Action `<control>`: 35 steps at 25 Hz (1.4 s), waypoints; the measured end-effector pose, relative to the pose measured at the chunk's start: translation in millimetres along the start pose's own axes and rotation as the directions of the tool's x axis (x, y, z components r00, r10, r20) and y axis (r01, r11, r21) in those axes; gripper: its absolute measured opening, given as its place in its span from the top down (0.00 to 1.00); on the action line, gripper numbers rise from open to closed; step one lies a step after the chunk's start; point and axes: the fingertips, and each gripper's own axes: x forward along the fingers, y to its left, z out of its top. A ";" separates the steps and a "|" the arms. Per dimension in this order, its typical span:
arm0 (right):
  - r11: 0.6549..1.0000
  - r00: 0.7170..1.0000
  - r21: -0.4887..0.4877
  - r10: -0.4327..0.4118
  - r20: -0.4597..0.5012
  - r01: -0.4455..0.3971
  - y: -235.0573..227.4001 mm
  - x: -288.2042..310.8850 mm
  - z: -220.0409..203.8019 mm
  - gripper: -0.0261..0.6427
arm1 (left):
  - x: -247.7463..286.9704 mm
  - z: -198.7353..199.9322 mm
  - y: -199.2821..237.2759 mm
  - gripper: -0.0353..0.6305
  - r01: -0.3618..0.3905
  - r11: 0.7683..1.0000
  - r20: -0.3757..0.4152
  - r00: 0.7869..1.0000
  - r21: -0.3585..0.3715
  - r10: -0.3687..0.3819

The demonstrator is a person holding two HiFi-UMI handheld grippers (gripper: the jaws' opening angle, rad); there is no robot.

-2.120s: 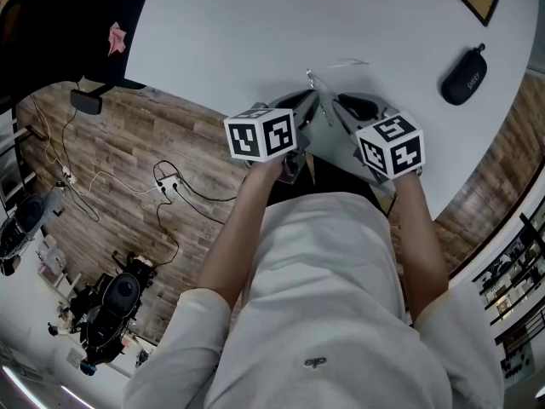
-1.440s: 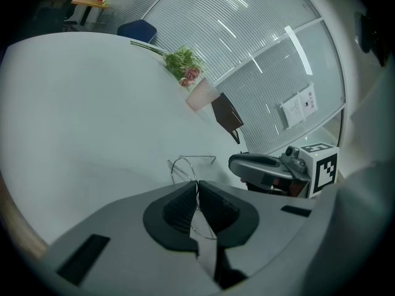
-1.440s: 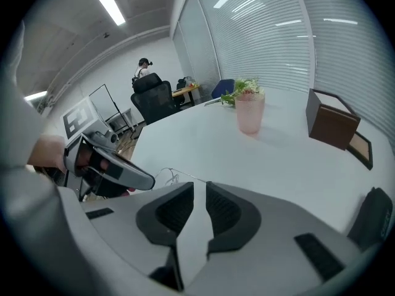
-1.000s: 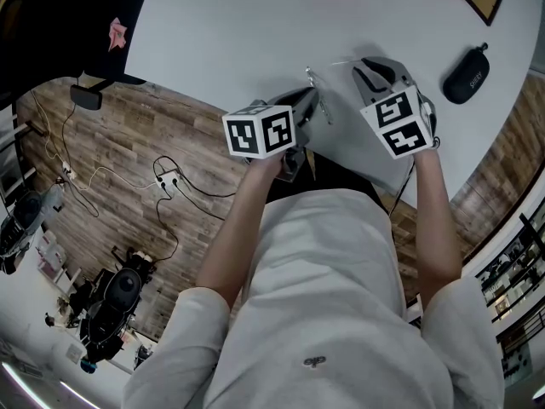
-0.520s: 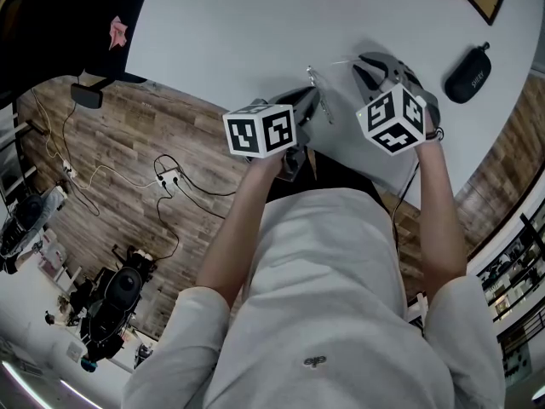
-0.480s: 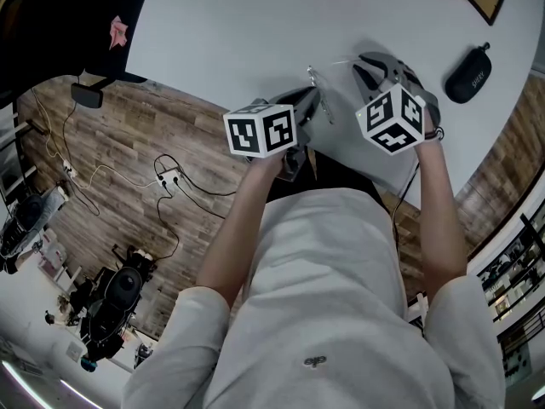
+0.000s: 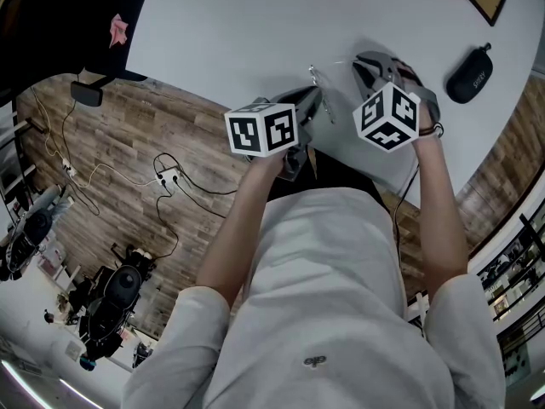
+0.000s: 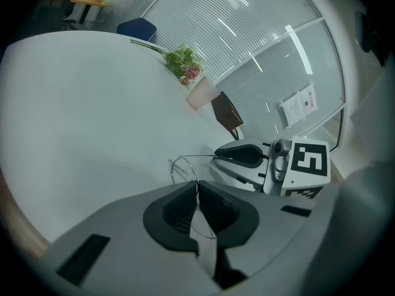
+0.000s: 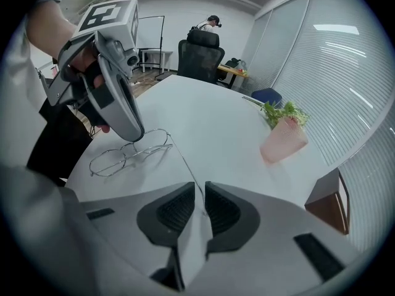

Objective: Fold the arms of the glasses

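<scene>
Thin wire-rimmed glasses (image 7: 317, 78) lie on the white table (image 7: 238, 24) near its front edge. My left gripper (image 7: 312, 102) is shut on the frame; in the left gripper view the wire (image 8: 184, 165) runs down between its pads (image 8: 180, 209). One arm (image 9: 179, 159) of the glasses (image 9: 126, 155) stretches out to my right gripper (image 9: 199, 197) and lies between its jaws. Those jaws are closing, with a narrow gap still around the wire. In the head view the right gripper (image 7: 364, 63) sits just right of the left one.
A black glasses case (image 7: 467, 75) lies at the table's right. A pink vase with flowers (image 9: 282, 137) stands further back, next to a brown box (image 9: 327, 196). The table's front edge runs right under both hands. An office chair (image 9: 200, 54) stands beyond the table.
The right gripper left its place beside the left one, went up and right to the outstretched arm, and rolled so its marker cube turned. The left gripper kept still.
</scene>
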 end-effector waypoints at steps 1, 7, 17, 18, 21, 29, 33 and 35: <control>1.000 1.000 -0.002 -0.001 -0.001 0.001 0.5 0.5 -0.5 0.87 | 0.3 -0.4 -0.1 0.91 0.001 1.000 0.000 1.000 0.000 -0.001; 1.000 1.000 -0.005 -0.009 -0.003 0.009 0.7 1.9 -2.0 0.89 | 1.1 -1.3 0.2 0.91 0.000 1.000 -0.003 1.000 0.000 0.000; 1.000 1.000 0.022 0.017 0.020 -0.017 4.9 -2.7 0.9 0.90 | 0.9 -0.2 0.1 0.91 0.005 1.000 -0.001 1.000 -0.005 -0.005; 0.999 0.999 0.035 0.026 0.027 -0.027 6.5 -3.3 0.5 0.90 | 1.0 -0.7 0.9 0.91 0.003 1.000 -0.001 1.000 -0.005 -0.003; 0.996 0.998 0.064 0.054 0.039 -0.056 11.7 -6.1 -1.9 0.91 | 0.9 -1.5 1.6 0.91 0.003 1.000 0.001 1.000 -0.008 -0.003; 0.980 0.986 0.128 0.145 0.078 -0.154 30.2 -13.6 -0.3 0.93 | -0.7 0.4 2.6 0.91 0.001 1.000 0.008 1.000 -0.016 -0.001; 0.970 0.979 0.147 0.183 0.094 -0.195 42.4 -17.1 2.8 0.93 | -2.3 0.5 5.5 0.91 -0.008 1.000 0.010 1.000 -0.023 0.008; 0.963 0.974 0.161 0.198 0.106 -0.214 46.8 -18.5 4.6 0.93 | -2.8 2.2 5.6 0.91 -0.008 1.000 0.014 1.000 -0.028 0.008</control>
